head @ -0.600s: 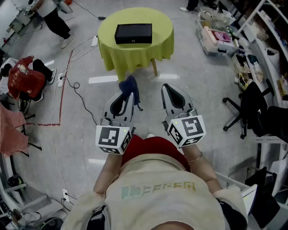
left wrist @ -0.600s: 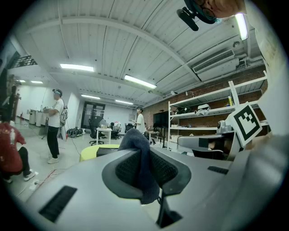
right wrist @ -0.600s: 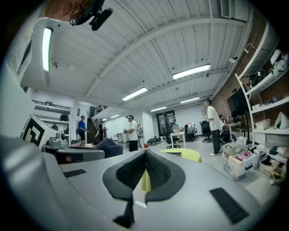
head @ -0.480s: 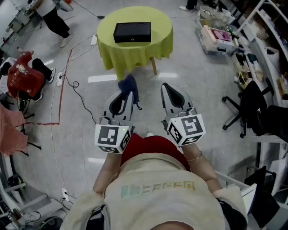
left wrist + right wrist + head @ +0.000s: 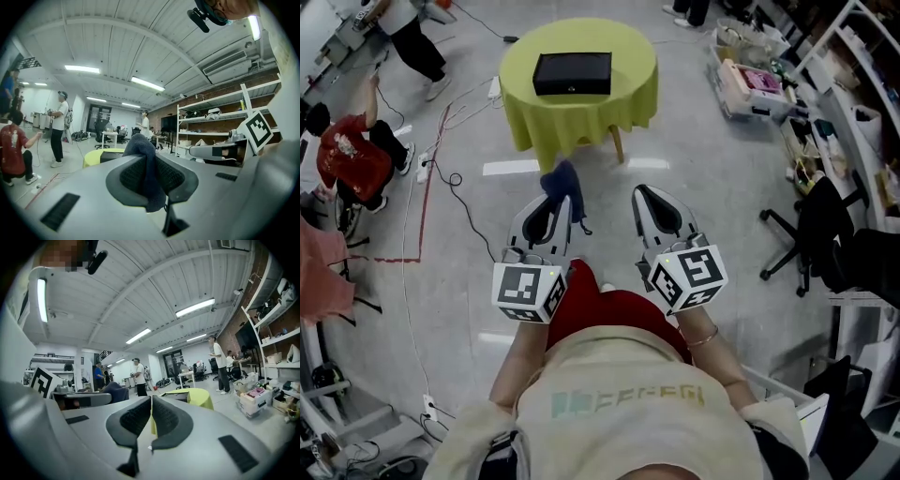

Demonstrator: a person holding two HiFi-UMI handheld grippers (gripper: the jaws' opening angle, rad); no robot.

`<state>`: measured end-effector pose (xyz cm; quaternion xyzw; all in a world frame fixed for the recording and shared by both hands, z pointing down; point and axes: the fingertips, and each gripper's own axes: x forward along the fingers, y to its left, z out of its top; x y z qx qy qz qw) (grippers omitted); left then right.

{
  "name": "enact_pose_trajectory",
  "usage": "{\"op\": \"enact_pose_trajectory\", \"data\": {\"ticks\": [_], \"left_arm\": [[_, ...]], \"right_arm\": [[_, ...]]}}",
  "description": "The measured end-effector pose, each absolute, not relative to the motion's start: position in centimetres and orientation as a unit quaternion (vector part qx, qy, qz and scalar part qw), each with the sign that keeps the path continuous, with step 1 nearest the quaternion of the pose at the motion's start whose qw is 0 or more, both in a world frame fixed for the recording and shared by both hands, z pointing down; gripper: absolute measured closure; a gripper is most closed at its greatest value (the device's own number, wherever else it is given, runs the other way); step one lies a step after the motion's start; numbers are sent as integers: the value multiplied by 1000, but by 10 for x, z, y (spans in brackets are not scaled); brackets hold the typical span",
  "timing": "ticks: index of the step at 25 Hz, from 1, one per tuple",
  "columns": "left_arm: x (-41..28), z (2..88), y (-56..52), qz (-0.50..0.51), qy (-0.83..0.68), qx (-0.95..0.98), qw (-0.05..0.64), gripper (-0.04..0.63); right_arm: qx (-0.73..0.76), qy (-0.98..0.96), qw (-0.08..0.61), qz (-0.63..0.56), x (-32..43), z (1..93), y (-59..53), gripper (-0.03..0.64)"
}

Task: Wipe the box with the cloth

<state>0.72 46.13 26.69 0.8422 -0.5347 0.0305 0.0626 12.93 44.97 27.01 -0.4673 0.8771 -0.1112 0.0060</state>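
The flat black rectangular box (image 5: 572,73) lies on the round surface draped in yellow-green fabric (image 5: 581,122), well apart from both grippers. The left gripper (image 5: 555,202) clamps a dark blue cloth (image 5: 563,180), seemingly ready for wiping; the right gripper (image 5: 647,199) is closed, empty.

Black flat box (image 5: 572,73), lid shut, lies flat around the middle of the round yellow-green tabletop (image 5: 628,56). The dark blue cloth (image 5: 563,181) is well apart from the box, bunched up, pinched in the left gripper (image 5: 553,202) jaws and flopping out past their tip.
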Motion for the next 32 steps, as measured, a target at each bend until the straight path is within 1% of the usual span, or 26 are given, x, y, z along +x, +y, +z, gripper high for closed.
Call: {"op": "enact_pose_trajectory", "data": {"ticks": [7,16,26,32], "left_arm": [[-2,275,405,40,-541,838,69,535],[-30,293,266,46,-543,834,85,535],[-93,303,102,54,-541,832,111,535],[-128,306,29,51,-541,831,116,535]], "right_arm": [[-482,867,12,-124,136,275,397,578],[-489,858,0,-158,121,301,265,578],[-471,864,-15,-177,47,309,95,578],[-467,866,-28,-175,7,308,22,578]]}}
